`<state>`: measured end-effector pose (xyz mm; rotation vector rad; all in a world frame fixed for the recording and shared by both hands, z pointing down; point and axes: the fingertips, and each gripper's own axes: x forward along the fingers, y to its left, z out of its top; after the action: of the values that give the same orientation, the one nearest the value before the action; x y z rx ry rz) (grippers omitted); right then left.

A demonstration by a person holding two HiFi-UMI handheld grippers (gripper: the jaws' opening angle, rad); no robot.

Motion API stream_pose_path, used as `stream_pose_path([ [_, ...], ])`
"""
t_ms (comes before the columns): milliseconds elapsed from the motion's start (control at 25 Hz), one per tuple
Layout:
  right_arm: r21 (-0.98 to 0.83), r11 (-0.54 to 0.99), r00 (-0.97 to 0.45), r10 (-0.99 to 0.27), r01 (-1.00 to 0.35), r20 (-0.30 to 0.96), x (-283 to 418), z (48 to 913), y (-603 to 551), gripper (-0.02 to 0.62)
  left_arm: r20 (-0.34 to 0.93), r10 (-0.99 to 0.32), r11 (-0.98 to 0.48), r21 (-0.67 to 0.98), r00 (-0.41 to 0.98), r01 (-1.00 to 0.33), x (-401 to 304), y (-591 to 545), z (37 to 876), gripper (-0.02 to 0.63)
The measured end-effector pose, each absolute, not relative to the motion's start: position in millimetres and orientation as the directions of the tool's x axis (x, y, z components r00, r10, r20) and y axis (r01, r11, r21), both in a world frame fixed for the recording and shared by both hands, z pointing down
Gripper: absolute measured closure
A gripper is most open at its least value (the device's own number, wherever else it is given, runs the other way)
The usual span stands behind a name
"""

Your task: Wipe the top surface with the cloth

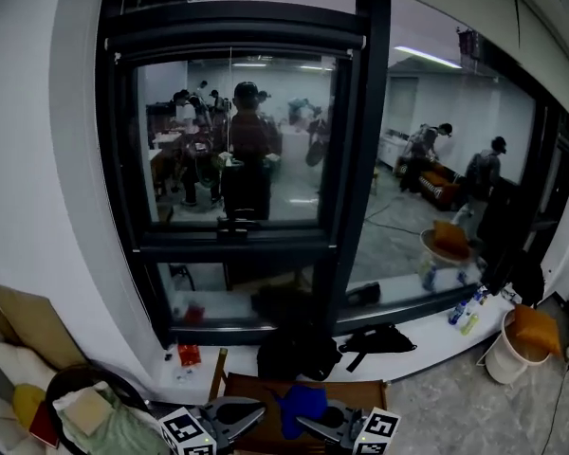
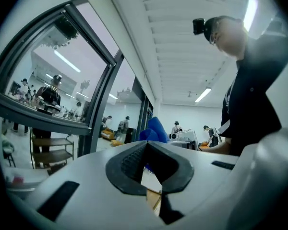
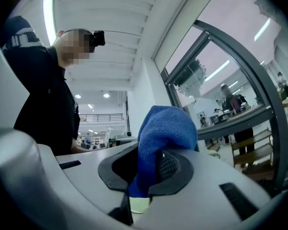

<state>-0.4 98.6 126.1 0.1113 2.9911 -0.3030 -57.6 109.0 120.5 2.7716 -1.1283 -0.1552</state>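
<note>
Low in the head view, my two grippers face each other over a brown wooden top (image 1: 266, 387). A blue cloth (image 1: 302, 408) bunches up between them. The right gripper (image 1: 303, 423) is shut on the blue cloth (image 3: 163, 128), which fills the gap between its dark pads (image 3: 170, 169) and stands above them. The left gripper (image 1: 258, 409) points toward it from the left, and its jaw tips meet with nothing held. In the left gripper view, its tips (image 2: 145, 145) close to a point, with the cloth (image 2: 156, 128) just beyond.
A dark-framed window (image 1: 237, 140) rises ahead above a white sill (image 1: 427, 335). On the sill are black bags (image 1: 294, 351), a red item (image 1: 189, 354) and bottles (image 1: 465, 313). A white bucket (image 1: 512, 349) stands right, a round basket (image 1: 95, 401) left.
</note>
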Motion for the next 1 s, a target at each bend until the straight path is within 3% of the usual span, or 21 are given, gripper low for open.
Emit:
stream_pose_path([
  [120, -0.261, 0.957, -0.986, 0.086, 0.123, -0.145, 2.3, 136.1, 146.2, 0.534, -0.043, -0.69, -0.714, 0.202, 0.723, -0.67, -53.0, 140.7, 136.9, 0.598],
  [240, -0.336, 0.93, -0.967, 0.062, 0.146, -0.247, 11.7, 129.1, 173.9, 0.534, -0.039, -0.684, -0.715, 0.237, 0.729, -0.658, -48.1, 169.1, 152.1, 0.598],
  [400, -0.309, 0.945, -0.959, 0.018, 0.109, -0.283, 34.5, 120.3, 188.2, 0.534, -0.017, -0.674, -0.721, 0.233, 0.738, -0.653, -30.4, 200.6, 153.1, 0.598],
  [680, -0.275, 0.948, -0.95, 0.07, 0.158, -0.304, 81.4, 117.0, 225.4, 0.534, -0.008, -0.7, -0.705, 0.164, 0.714, -0.69, 14.1, 254.4, 138.6, 0.598],
  [1000, -0.268, 0.946, -0.939, 0.09, 0.185, -0.333, 174.3, 137.9, 301.0, 0.534, 0.02, -0.703, -0.689, 0.228, 0.711, -0.688, 103.5, 319.8, 158.4, 0.598],
])
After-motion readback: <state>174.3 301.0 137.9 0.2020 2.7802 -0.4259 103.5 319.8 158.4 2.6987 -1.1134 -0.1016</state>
